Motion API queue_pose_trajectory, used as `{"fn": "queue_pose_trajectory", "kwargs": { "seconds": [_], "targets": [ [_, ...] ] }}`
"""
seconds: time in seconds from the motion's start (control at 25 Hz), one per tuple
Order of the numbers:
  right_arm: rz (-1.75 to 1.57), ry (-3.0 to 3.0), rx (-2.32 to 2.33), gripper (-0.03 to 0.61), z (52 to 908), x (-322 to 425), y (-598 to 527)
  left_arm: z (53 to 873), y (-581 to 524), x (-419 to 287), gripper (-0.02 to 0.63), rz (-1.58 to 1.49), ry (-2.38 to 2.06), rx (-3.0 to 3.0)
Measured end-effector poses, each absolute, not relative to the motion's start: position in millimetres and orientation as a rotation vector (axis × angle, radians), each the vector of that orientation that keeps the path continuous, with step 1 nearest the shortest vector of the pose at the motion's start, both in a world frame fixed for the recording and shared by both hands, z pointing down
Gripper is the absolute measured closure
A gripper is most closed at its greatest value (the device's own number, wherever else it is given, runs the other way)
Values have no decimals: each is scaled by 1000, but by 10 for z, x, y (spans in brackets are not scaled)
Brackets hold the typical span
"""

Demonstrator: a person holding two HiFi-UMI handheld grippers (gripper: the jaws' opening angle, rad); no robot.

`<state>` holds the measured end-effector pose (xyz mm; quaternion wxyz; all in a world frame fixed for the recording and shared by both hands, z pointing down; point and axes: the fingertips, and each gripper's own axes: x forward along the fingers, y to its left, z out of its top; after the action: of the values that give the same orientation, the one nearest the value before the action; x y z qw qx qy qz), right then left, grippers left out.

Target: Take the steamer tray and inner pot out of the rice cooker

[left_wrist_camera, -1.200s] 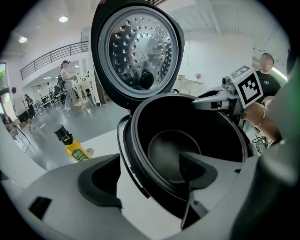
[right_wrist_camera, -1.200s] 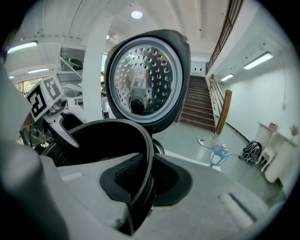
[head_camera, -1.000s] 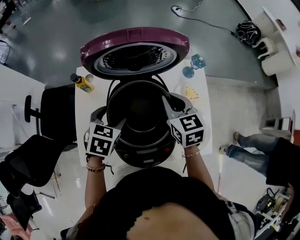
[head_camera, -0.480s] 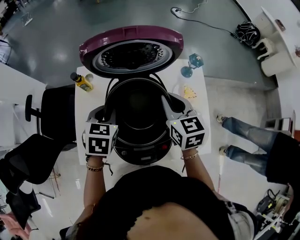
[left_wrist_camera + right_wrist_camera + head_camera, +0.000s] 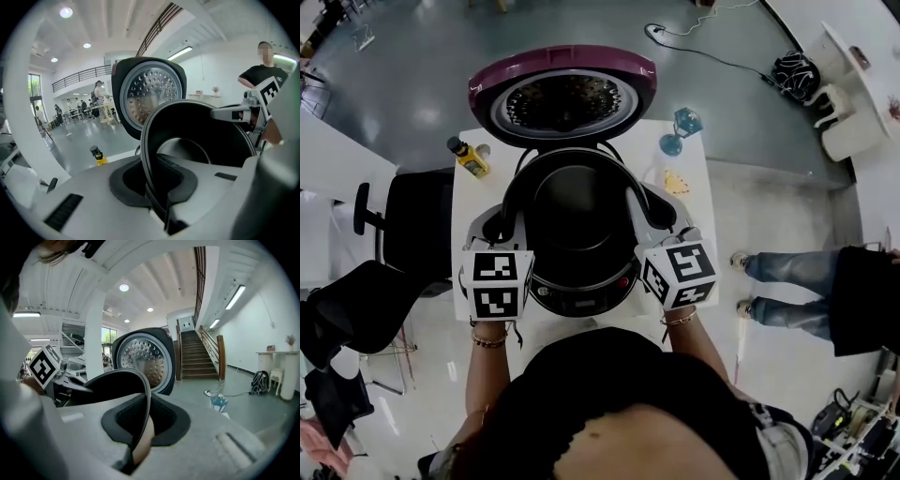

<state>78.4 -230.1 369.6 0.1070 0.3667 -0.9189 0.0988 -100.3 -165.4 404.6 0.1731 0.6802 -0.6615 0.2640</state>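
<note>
Inner pot (image 5: 578, 211): left gripper (image 5: 504, 230), right gripper (image 5: 661, 220) point forward, fingers (image 5: 79, 187) pinching its opposite rims.

Bright even ceiling light, glare on glossy floor, strong fisheye curvature, dark vignetted corners, sharp focus

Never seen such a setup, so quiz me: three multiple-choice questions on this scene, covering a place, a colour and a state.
1. Where is the yellow black-capped bottle? A) on the white table, left of the round dark rice cooker B) on a shelf C) on the floor
2. What colour is the cooker's open lid outside? A) green B) purple C) orange
3. How are the left claw and the right claw? A) both open B) both shut on the black round pot's rim C) one holds the bottle
A: it stands beside the cooker. B: its rim shows purple. B: each gripper view shows the rim pinched; the left claw just closed.
</note>
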Motion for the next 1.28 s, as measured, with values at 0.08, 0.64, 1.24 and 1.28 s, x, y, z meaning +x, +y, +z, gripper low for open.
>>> {"fn": "queue_pose_trajectory", "kwargs": {
  "seconds": [0.08,0.64,1.24,1.28],
  "targets": [
    [254,-2731,1081,551,3594,804,-2237,3942,-1582,-984,594,727,-1914,1930],
    [-43,-2977,965,551,2782,863,-1640,3161,-864,-868,601,501,-2235,1894],
    [-194,-3094,886,551,2257,156,-972,2601,-136,-1544,604,344,-2407,1881],
    [-191,-3094,893,552,2248,41,-932,2584,-104,-1659,604,344,-2403,1887]
  ]
}}
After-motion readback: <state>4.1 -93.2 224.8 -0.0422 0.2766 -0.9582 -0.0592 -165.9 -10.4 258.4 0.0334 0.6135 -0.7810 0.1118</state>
